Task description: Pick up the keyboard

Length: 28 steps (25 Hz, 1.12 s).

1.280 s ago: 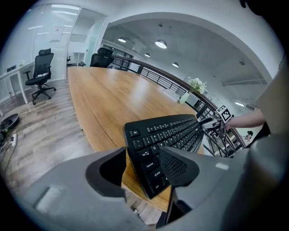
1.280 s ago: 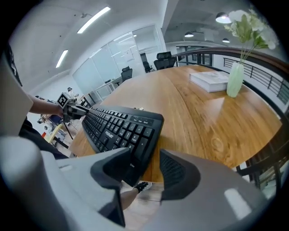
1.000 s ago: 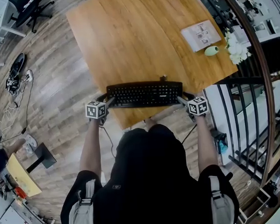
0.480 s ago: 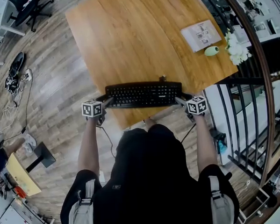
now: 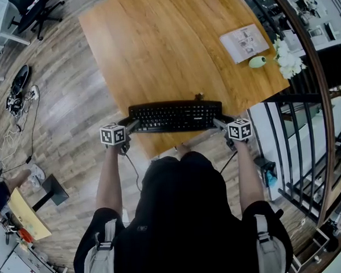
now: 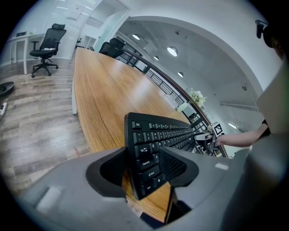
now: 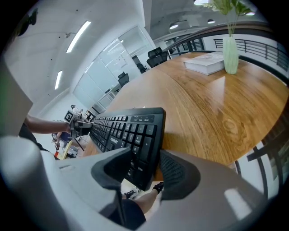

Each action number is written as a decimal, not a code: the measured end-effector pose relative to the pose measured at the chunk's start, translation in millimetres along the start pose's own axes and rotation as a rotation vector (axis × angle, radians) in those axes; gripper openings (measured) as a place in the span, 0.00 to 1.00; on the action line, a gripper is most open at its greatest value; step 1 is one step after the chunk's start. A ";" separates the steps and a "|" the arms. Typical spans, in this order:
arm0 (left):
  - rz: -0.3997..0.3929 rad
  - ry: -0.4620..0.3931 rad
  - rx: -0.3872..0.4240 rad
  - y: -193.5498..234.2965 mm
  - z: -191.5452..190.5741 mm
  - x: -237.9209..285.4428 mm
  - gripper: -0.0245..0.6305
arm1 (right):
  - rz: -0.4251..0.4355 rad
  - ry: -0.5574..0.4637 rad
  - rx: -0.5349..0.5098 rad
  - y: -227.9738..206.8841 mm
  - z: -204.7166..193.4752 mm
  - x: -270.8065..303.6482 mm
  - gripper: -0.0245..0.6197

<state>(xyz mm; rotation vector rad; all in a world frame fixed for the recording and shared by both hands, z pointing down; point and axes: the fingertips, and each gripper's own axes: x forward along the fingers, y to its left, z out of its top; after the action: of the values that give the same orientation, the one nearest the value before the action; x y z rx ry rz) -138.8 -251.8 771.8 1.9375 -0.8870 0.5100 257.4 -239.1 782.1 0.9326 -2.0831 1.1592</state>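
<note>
Jaws of the left gripper (image 5: 130, 125) are being closed from wider apart around the left end of the keyboard (image 5: 175, 115). The same is seen for the right gripper (image 5: 218, 123) at the keyboard's right end. Both grippers are rolled slightly. The left one is edged a little outward from the keyboard.

Bright, even indoor light from ceiling lamps (image 6: 172, 51) at 12 o'clock; strong fisheye bending at edges; keyboard (image 6: 153, 135) is sharp.
</note>
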 end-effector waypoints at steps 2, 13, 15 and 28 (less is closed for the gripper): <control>0.004 -0.012 -0.001 -0.1 1.2 -2.1 0.36 | -0.016 -0.013 0.005 0.3 0.5 -1.7 0.34; 0.033 -0.087 0.038 -5.7 24.5 -23.3 0.35 | -0.052 -0.165 0.026 16.4 34.3 -21.2 0.33; 0.032 -0.104 0.048 -9.3 31.6 -29.1 0.35 | -0.058 -0.176 0.013 21.1 41.2 -26.5 0.33; 0.026 -0.187 0.135 -29.9 59.1 -82.5 0.35 | -0.081 -0.267 0.002 66.3 51.1 -59.6 0.33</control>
<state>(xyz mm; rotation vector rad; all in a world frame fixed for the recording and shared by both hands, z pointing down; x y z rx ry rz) -170.5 -262.3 671.4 2.1255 -1.0192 0.4175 232.8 -241.1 682.4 1.2178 -2.2269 1.0416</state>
